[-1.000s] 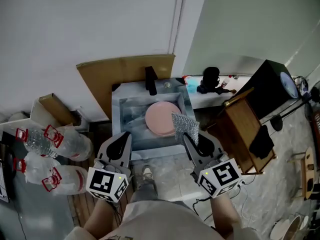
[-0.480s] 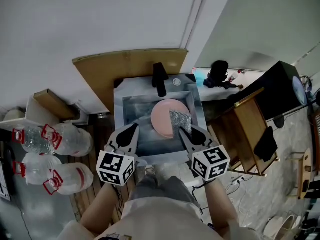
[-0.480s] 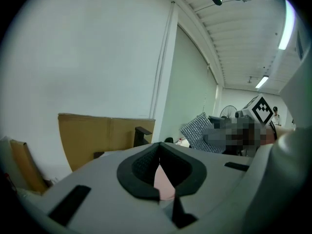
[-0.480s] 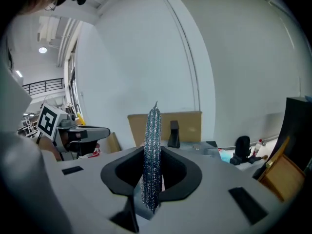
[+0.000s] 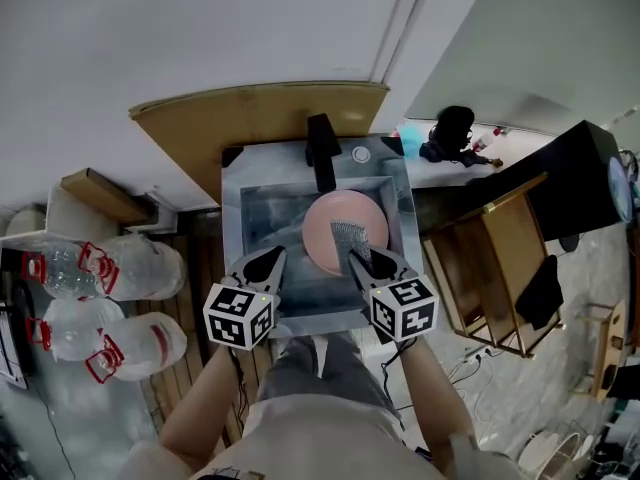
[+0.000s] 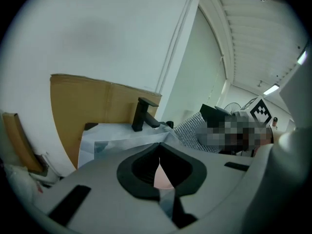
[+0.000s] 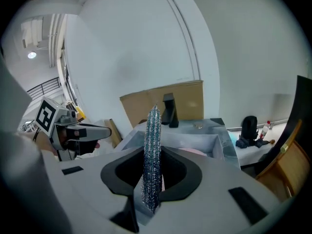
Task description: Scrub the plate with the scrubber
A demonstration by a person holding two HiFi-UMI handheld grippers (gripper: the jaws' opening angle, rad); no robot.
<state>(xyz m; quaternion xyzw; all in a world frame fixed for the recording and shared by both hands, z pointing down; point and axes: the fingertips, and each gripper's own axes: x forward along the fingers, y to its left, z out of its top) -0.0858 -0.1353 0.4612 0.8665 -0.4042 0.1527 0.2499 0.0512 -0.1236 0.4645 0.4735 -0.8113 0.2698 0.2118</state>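
Observation:
A pink plate [image 5: 345,230] lies in the steel sink [image 5: 260,213]. My right gripper [image 5: 362,261] is shut on a silver mesh scrubber [image 5: 349,238], which hangs over the near part of the plate; whether it touches the plate I cannot tell. In the right gripper view the scrubber [image 7: 151,155] stands edge-on between the jaws, with a strip of the plate [image 7: 192,152] behind. My left gripper [image 5: 262,265] hovers over the sink's near left part, shut and empty. In the left gripper view its jaws [image 6: 159,172] are together, with a sliver of pink plate [image 6: 162,178] beyond.
A black faucet [image 5: 321,152] stands at the sink's back edge, with brown cardboard [image 5: 240,118] behind it. Large water bottles [image 5: 110,308] lie on the floor at the left. A wooden stand [image 5: 500,263] and a white ledge with small items [image 5: 455,138] are at the right.
Both grippers have moved forward over the sink. The scrubber has gone from the plate's right edge to over its near part. The view has shifted, so the sink sits closer.

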